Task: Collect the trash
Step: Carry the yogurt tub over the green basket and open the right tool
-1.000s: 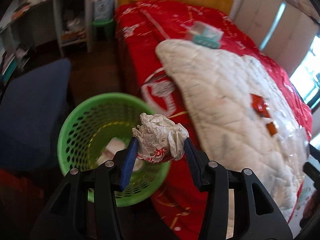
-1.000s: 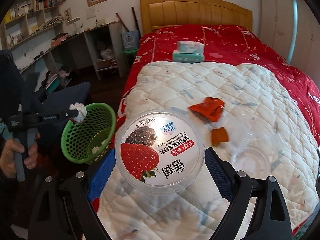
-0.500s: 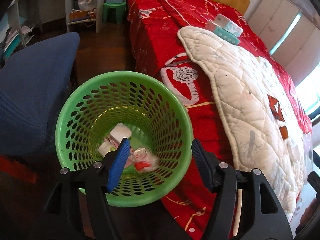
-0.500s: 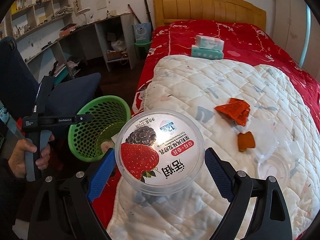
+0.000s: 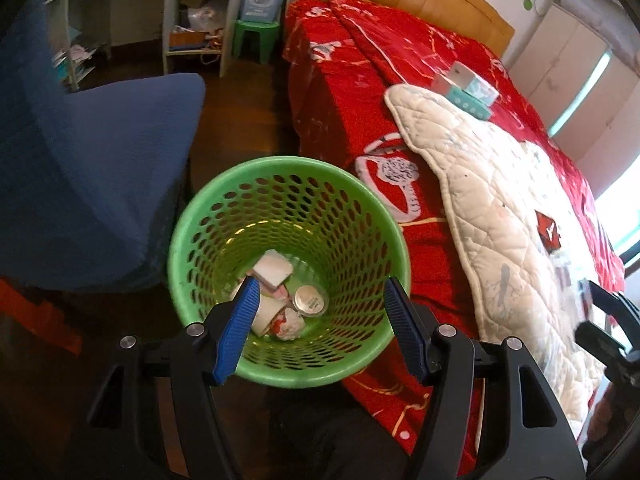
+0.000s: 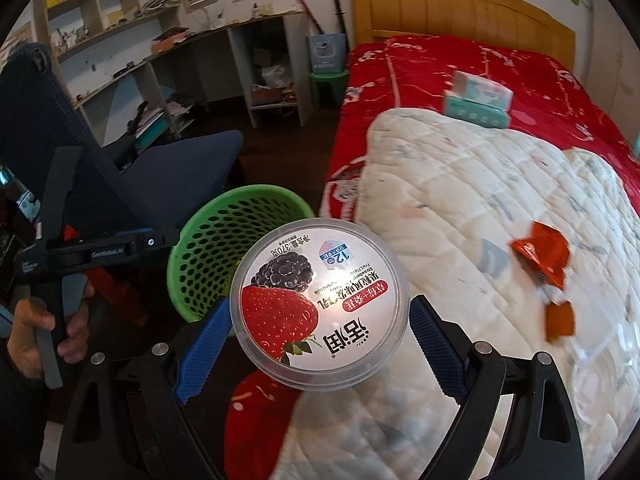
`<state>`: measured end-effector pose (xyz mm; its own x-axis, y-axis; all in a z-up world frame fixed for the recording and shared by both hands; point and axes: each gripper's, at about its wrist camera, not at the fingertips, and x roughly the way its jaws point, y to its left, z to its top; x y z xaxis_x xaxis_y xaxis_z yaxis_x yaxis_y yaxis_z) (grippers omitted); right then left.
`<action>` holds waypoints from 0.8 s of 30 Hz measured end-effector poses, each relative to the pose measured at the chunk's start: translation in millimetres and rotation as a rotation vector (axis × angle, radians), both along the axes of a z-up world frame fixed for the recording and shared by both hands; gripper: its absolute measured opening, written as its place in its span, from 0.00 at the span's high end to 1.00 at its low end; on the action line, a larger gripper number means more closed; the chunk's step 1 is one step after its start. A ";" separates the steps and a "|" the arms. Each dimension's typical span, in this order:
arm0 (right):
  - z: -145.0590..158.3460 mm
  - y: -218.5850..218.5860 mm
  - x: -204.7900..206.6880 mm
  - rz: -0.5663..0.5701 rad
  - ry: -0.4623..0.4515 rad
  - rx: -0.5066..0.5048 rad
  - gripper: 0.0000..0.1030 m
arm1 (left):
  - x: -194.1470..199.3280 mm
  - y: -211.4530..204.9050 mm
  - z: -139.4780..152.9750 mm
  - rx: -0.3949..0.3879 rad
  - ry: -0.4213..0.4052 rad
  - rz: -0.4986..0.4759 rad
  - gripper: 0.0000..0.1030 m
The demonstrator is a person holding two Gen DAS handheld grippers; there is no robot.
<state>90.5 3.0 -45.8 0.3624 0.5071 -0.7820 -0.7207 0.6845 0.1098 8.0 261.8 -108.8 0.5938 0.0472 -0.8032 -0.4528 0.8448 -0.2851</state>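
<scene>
My left gripper (image 5: 320, 284) hangs open over the green mesh basket (image 5: 288, 168), with nothing between its blue pads. A crumpled white-and-red paper ball (image 5: 290, 322) lies at the bottom among a small cup and other scraps. My right gripper (image 6: 320, 306) is shut on a round yogurt tub (image 6: 316, 280) with a strawberry and blackberry lid, held above the bed's edge just right of the basket (image 6: 224, 216). An orange-red wrapper (image 6: 542, 256), a smaller orange scrap (image 6: 560, 320) and clear plastic packaging (image 6: 600, 344) lie on the white quilt (image 6: 480, 200).
A blue chair (image 5: 100, 160) stands close to the basket's left. The red bed carries a teal tissue box (image 6: 478, 104). Desk shelves and a green stool (image 5: 256, 36) line the far wall. A hand (image 6: 28, 332) holds the left gripper's handle.
The left gripper opened and the paper ball fell into the basket; that gripper now sits over the basket. The right gripper carried the yogurt tub leftward, nearer the basket.
</scene>
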 end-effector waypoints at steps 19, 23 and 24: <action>-49.2 119.7 9.2 0.115 0.077 -0.071 0.16 | -49.2 37.5 -10.8 -0.031 -0.009 0.110 0.37; -55.0 133.5 12.1 0.123 0.086 -0.072 0.16 | -51.8 40.2 -14.2 -0.043 -0.008 0.118 0.37; -55.8 135.4 12.6 0.121 0.085 -0.071 0.16 | -52.1 40.1 -14.6 -0.045 -0.009 0.118 0.37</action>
<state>103.1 138.4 -101.6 0.2332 0.4853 -0.8427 -0.7883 0.6017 0.1284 -44.1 302.0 -123.4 0.5935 0.0813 -0.8007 -0.5459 0.7717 -0.3262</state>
